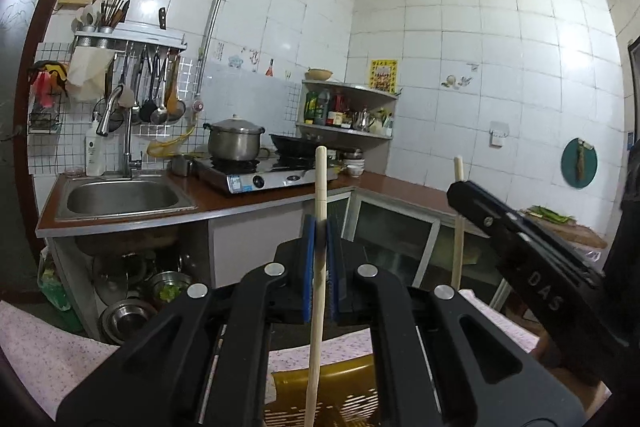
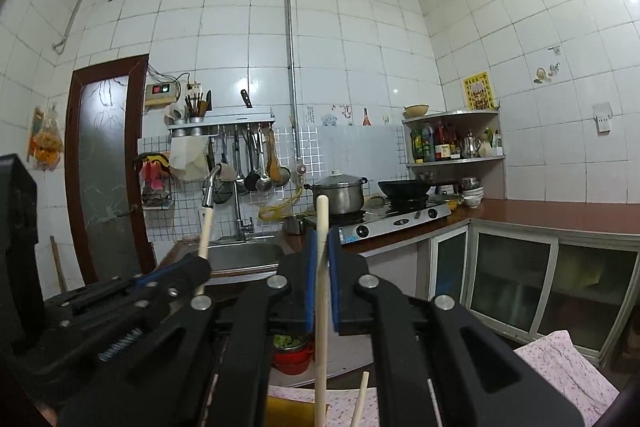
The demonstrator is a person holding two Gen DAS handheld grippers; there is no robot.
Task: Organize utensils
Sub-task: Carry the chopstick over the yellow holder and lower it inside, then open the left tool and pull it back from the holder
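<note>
My left gripper (image 1: pixel 320 227) is shut on a pale wooden chopstick (image 1: pixel 319 267) that stands nearly upright between its blue pads, its top at the level of the stove. Below it a yellow slotted basket (image 1: pixel 336 395) sits on a flowered cloth. My right gripper (image 2: pixel 322 239) is shut on a second wooden chopstick (image 2: pixel 321 307), also upright. The right gripper shows in the left wrist view (image 1: pixel 520 239) with its chopstick (image 1: pixel 458 227). The left gripper shows at the left of the right wrist view (image 2: pixel 192 267) with its chopstick (image 2: pixel 205 231). Another chopstick tip (image 2: pixel 360 403) pokes up at the bottom.
Ahead is a kitchen counter (image 1: pixel 248 201) with a steel sink (image 1: pixel 120 197), a gas stove (image 1: pixel 264 175) bearing a pot and a wok, and a corner shelf (image 1: pixel 348 107) of bottles. Utensils hang on a wall rack (image 1: pixel 132 47). Glass-door cabinets (image 2: pixel 512 275) stand below.
</note>
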